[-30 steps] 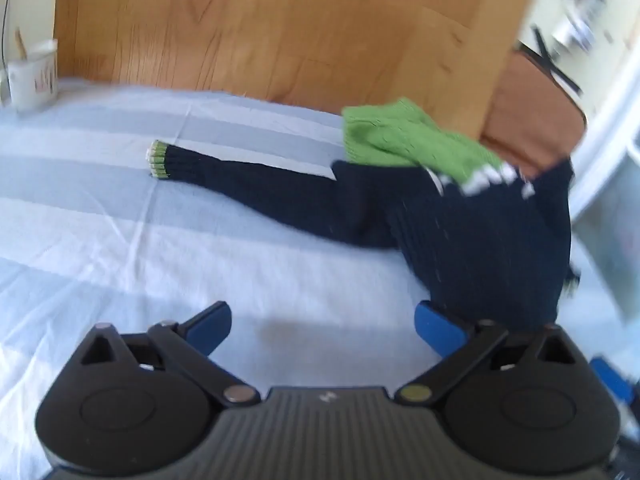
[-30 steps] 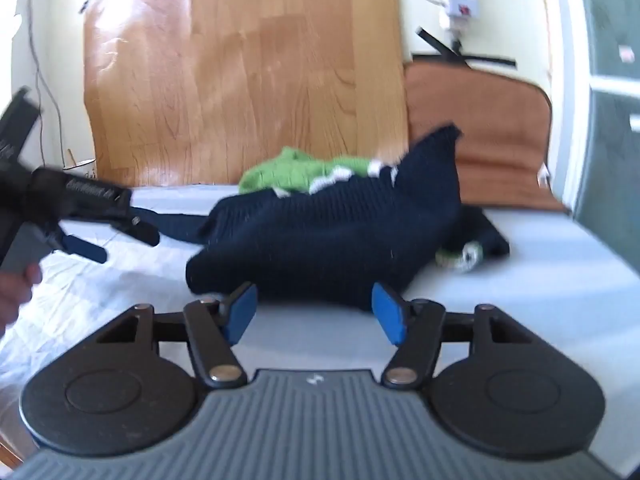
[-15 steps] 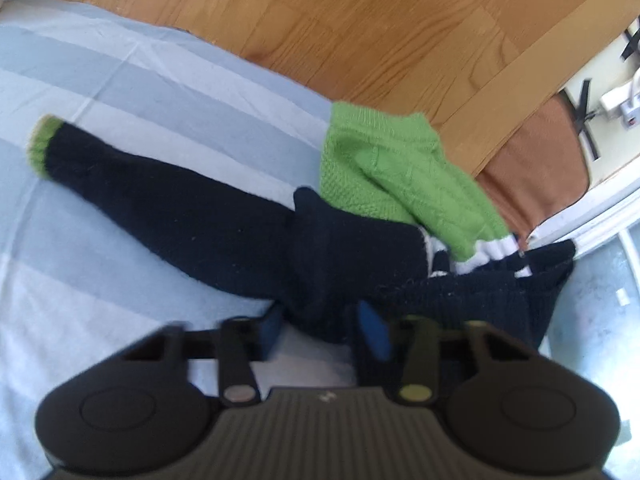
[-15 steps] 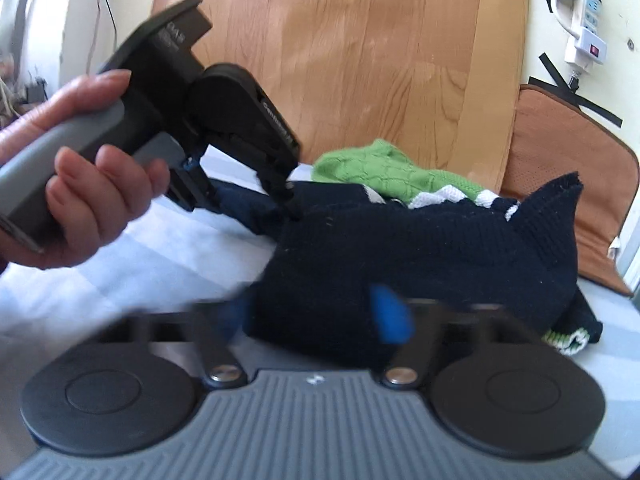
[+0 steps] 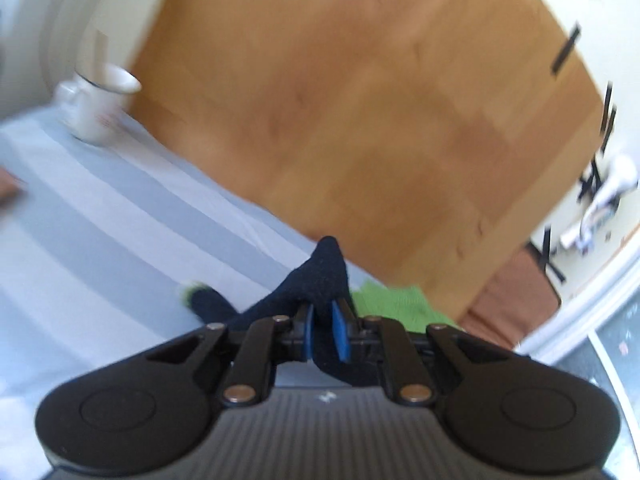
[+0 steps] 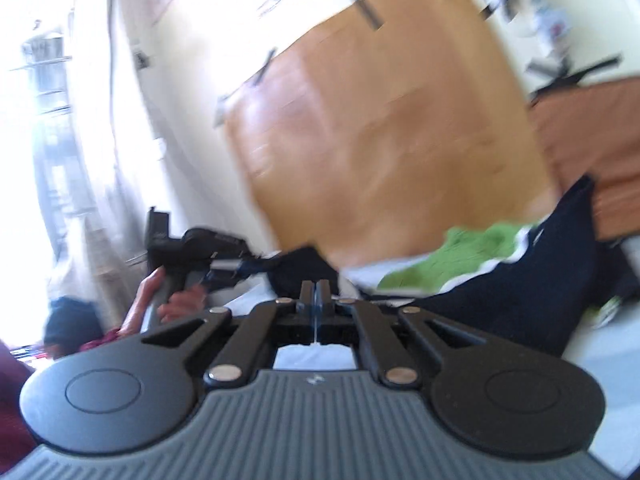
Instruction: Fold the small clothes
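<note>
- Left wrist view: my left gripper has just closed, its blue pads pinching a fold of the navy sweater, which peaks up in a point just past the fingertips.
- From that pinch a navy sleeve trails away to the left and ends in a green cuff lying on the blue-and-white striped sheet.
- Just right of my left gripper lies the sweater's green part, at the foot of the wooden board propped against the wall.
- Farther out, a white mug stands at the far left corner of the sheet; the frame is tilted and blurred.
- Right wrist view: my right gripper has also just closed, its jaws together, with dark knit bunched at the fingertips; whether fabric is actually caught between them I cannot tell through the blur.
- To its right, the sweater body rises in a navy peak, green and white bands showing beside it, with a brown cushion behind.
- To its left, my left hand wraps the handle of the other gripper, which points roughly level toward the middle of the frame.
</note>
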The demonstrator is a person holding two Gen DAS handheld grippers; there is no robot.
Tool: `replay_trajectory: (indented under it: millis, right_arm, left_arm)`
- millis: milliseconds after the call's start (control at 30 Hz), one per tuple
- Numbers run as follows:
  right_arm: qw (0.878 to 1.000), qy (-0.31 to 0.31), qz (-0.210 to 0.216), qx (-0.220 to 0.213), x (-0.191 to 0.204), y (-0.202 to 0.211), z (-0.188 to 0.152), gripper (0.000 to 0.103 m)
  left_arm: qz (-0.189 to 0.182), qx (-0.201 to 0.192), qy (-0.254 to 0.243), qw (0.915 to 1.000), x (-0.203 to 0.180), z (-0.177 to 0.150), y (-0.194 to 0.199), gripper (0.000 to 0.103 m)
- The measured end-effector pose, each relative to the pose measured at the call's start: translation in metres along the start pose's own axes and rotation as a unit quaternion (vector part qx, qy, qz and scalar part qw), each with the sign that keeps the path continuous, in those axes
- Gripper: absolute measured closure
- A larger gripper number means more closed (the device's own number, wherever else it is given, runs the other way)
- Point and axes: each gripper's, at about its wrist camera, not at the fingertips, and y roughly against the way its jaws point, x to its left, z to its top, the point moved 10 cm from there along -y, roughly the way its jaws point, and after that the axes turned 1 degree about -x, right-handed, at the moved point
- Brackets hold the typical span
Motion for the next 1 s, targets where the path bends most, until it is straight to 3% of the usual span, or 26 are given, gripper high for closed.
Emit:
replay_trajectory:
  millis: [67,133,167,200,300,367,400,433,533,700,733,767,800,833,867,933,1000]
  right_arm:
    - [1.000,0.002,-0.023,0.001,-0.001,0.001,-0.002,0.090]
    - [0.996,0.003,-0.091,-0.008,-0.026,-0.010,0.010,0.070]
    - [0.992,-0.001,-0.127,-0.017,-0.040,-0.013,0.014,0.051]
    - [0.986,-0.004,-0.164,-0.027,-0.055,-0.016,0.020,0.041]
    - [0.965,-0.008,-0.261,-0.030,-0.113,-0.038,0.033,0.036]
    - [0.954,-0.011,-0.300,-0.019,-0.146,-0.053,0.038,0.024]
    - [0.950,-0.012,-0.313,-0.008,-0.162,-0.064,0.040,0.018]
    - [0.947,-0.016,-0.321,0.002,-0.178,-0.070,0.039,0.018]
    - [0.944,-0.044,-0.326,0.030,-0.218,-0.100,0.043,0.018]
    - [0.944,-0.104,-0.311,0.031,-0.259,-0.116,0.049,0.020]
    - [0.946,-0.119,-0.301,0.037,-0.261,-0.122,0.046,0.028]
    - [0.947,-0.130,-0.289,0.046,-0.262,-0.127,0.045,0.063]
    - [0.947,-0.138,-0.285,0.056,-0.261,-0.131,0.045,0.081]
    - [0.944,-0.140,-0.293,0.054,-0.258,-0.128,0.047,0.081]
    - [0.945,-0.135,-0.293,0.045,-0.249,-0.123,0.050,0.082]
    - [0.953,-0.130,-0.273,0.024,-0.225,-0.108,0.061,0.082]
    - [0.960,-0.129,-0.250,0.012,-0.195,-0.091,0.068,0.083]
  left_arm:
    - [0.009,-0.010,0.014,0.9998,0.019,0.004,0.020,0.094]
    - [0.042,-0.023,0.018,0.9987,0.037,0.007,0.032,0.097]
    - [0.056,-0.018,0.024,0.9980,0.045,0.005,0.031,0.097]
    - [0.067,-0.006,0.032,0.9972,0.049,-0.001,0.027,0.097]
    - [0.064,0.037,0.023,0.9970,0.041,-0.025,0.007,0.095]
    - [0.055,0.067,0.006,0.9962,0.027,-0.047,-0.007,0.085]
    - [0.044,0.082,-0.003,0.9957,0.017,-0.058,-0.013,0.074]
    - [0.034,0.095,-0.013,0.9948,0.008,-0.073,-0.015,0.058]
    - [0.009,0.127,-0.046,0.9908,-0.026,-0.104,-0.030,0.032]
    - [-0.040,0.225,-0.101,0.9684,-0.076,-0.181,-0.051,0.026]
    - [-0.042,0.239,-0.115,0.9634,-0.082,-0.196,-0.055,0.035]
    - [-0.042,0.245,-0.133,0.9596,-0.088,-0.206,-0.059,0.040]
    - [-0.033,0.220,-0.163,0.9614,-0.094,-0.205,-0.057,0.067]
    - [-0.021,0.216,-0.193,0.9570,-0.096,-0.206,-0.054,0.091]
    - [-0.022,0.216,-0.199,0.9555,-0.097,-0.203,-0.054,0.092]
    - [-0.051,0.213,-0.161,0.9624,-0.091,-0.182,-0.042,0.092]
    - [-0.062,0.173,-0.140,0.9730,-0.082,-0.146,-0.019,0.092]
